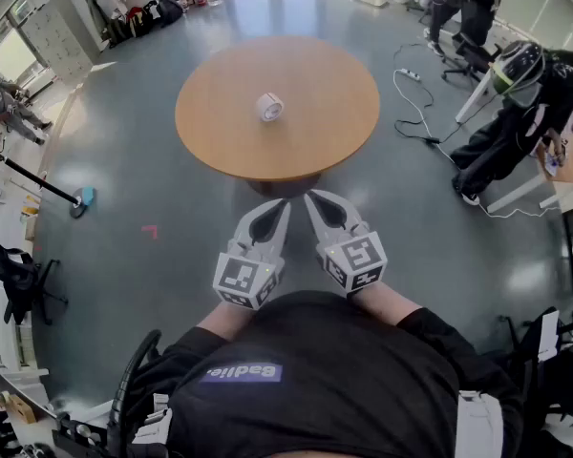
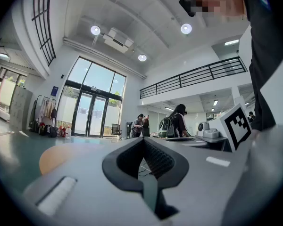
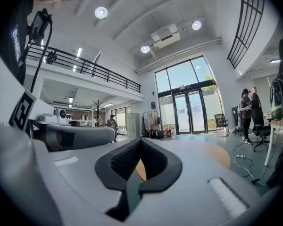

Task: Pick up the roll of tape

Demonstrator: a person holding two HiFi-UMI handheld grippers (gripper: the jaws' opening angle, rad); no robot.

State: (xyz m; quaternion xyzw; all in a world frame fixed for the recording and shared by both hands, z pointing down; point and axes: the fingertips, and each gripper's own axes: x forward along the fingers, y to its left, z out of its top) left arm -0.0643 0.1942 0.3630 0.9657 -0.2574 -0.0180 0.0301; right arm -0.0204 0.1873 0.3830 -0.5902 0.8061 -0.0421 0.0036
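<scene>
Both empty and closed tight: left tongs [image 1: 283, 208] and right tongs [image 1: 312, 201], well short of the surface [image 1: 220, 141]. Tape roll [image 1: 269, 107] sat mid-surface, away from every edge, so I'd guess reaching in and opening up came next.

Daylight through the glass doors [image 2: 87, 114] and ceiling lamps [image 2: 95, 30] lit everything brightly; the floor [image 1: 124, 189] shone, edges curved strongly.

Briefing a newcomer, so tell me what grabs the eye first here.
A round wooden table stands mid-floor, with a small white roll of tape near its centre. Nearer the camera, the grey left gripper and right gripper are side by side, short of the table, jaws shut and empty.
</scene>
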